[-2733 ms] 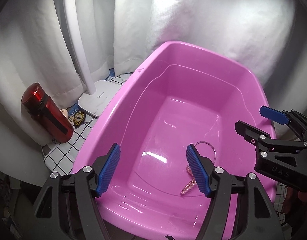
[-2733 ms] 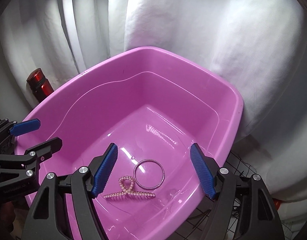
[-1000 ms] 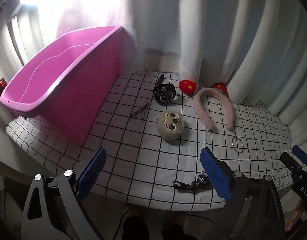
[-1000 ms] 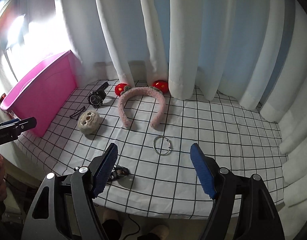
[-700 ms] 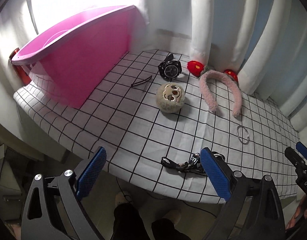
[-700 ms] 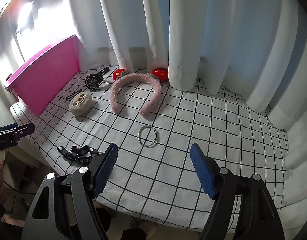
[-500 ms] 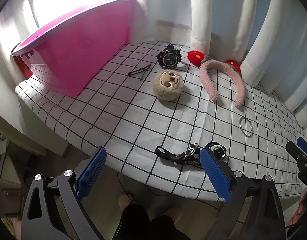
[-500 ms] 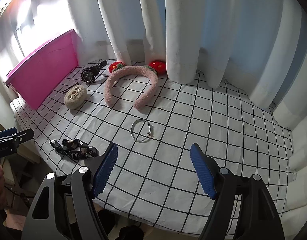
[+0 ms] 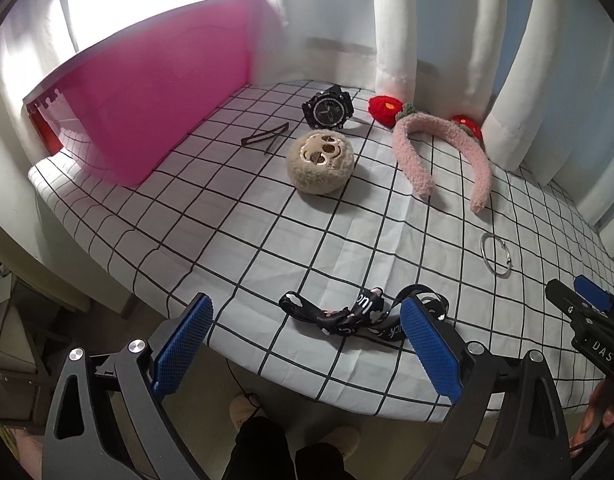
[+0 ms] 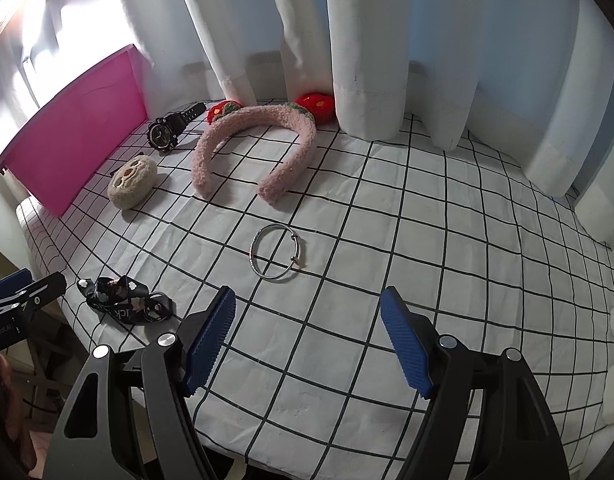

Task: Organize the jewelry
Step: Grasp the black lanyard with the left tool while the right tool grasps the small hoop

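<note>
A pink bin [image 9: 155, 92] stands at the table's left end; it also shows in the right wrist view [image 10: 75, 128]. On the checked cloth lie a black watch [image 9: 327, 112], a fuzzy round clip [image 9: 321, 162], a pink fuzzy headband [image 9: 439, 152], a silver bangle [image 10: 277, 256], a black strap [image 9: 355, 316] and a dark hairpin [image 9: 265, 138]. My left gripper [image 9: 307, 344] is open and empty, just before the strap at the table's front edge. My right gripper [image 10: 307, 344] is open and empty, a little short of the bangle.
White curtains [image 10: 359, 48] hang along the back of the table. The table's front edge [image 9: 147, 264] drops to the floor, where a person's legs [image 9: 275, 448] show. A red object [image 9: 47, 136] sits behind the bin.
Both grippers have left the pink bin, swung right and come down toward the table. The strap and the bangle now lie closer in front of them. Both stay open and empty.
</note>
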### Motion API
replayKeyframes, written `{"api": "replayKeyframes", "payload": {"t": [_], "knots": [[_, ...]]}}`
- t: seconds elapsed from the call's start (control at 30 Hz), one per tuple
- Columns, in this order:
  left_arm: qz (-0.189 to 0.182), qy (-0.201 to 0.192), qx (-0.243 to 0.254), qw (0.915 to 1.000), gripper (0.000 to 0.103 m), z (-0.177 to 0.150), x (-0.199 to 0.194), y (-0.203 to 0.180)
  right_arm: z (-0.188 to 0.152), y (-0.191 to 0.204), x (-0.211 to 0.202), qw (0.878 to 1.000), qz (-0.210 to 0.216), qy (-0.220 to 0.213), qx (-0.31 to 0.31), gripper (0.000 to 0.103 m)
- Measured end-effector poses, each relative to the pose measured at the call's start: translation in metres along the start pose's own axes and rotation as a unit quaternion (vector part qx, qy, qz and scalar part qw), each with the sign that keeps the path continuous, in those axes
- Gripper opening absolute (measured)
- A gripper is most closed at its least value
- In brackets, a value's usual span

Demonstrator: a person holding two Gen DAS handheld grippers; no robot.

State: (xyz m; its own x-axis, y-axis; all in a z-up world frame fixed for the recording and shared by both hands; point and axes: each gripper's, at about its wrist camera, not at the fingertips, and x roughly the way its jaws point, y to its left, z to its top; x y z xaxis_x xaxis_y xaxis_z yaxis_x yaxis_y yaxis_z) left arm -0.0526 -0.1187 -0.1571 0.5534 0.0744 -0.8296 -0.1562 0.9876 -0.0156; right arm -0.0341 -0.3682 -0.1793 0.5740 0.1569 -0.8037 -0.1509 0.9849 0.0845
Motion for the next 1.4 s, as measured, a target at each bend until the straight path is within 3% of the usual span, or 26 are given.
{"api": "replayKeyframes", "payload": {"t": [0.17,0.3,0.47,0.7,1.1,1.4], "knots": [[0.013,0.053,0.026,0.9982,0.093,0.001,0.019,-0.014,0.001,-0.003,0.009,1.000,0.002,0.001,-0.001,0.072],[-0.012,0.087,0.008,0.9961,0.093,-0.007,0.033,-0.015,0.004,-0.004,0.015,1.000,0.003,0.000,-0.008,0.072],[-0.009,0.074,0.009,0.9972,0.093,-0.011,0.038,-0.025,0.006,-0.008,0.024,1.000,0.006,0.001,-0.007,0.072],[-0.034,0.069,0.034,0.9965,0.093,-0.013,0.045,-0.047,0.009,-0.010,0.037,1.000,0.004,0.006,-0.013,0.072],[-0.037,0.072,0.019,0.9966,0.093,-0.013,0.062,-0.043,0.021,0.002,0.061,0.999,0.002,0.019,-0.037,0.072],[-0.031,0.076,0.010,0.9965,0.095,-0.011,0.075,-0.040,0.026,0.011,0.074,0.997,-0.025,0.032,-0.063,0.072]]}}
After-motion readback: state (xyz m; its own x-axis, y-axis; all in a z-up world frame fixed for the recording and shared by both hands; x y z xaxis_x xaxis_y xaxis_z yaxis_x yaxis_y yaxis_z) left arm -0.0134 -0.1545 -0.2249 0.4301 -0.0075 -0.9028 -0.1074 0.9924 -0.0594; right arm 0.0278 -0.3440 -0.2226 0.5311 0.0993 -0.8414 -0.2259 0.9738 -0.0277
